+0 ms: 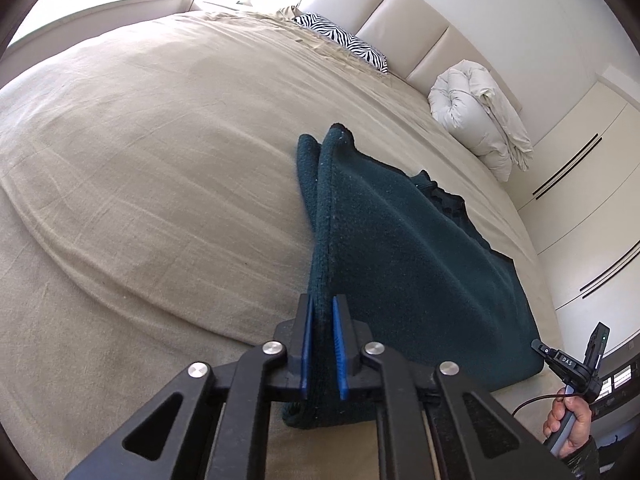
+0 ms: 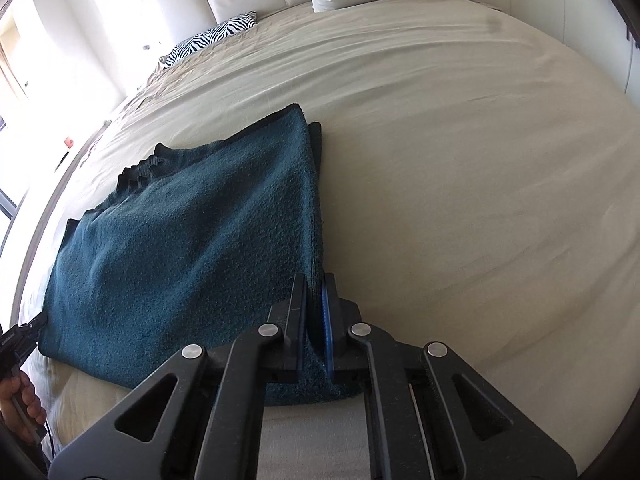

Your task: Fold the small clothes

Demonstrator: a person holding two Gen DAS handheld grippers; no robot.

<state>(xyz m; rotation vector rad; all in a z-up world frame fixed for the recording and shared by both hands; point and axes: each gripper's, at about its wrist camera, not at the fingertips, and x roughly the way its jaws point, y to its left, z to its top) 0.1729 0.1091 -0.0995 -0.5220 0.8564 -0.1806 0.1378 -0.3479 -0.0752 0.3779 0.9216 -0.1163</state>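
A dark teal fleece garment (image 1: 404,248) lies partly folded on the beige bed. My left gripper (image 1: 322,308) is shut on its doubled edge, which rises in a ridge away from the fingers. In the right wrist view the same garment (image 2: 180,248) spreads to the left, and my right gripper (image 2: 316,286) is shut on its other edge. The right gripper also shows in the left wrist view (image 1: 580,364), held in a hand at the lower right. The left gripper's tip (image 2: 20,340) shows at the right view's left edge.
The beige bedsheet (image 1: 140,180) covers a wide bed. A zebra-print pillow (image 1: 344,40) and a rolled white duvet (image 1: 480,116) lie by the padded headboard (image 1: 404,16). White wardrobe doors (image 1: 580,184) stand beside the bed. Bright windows are at the far side.
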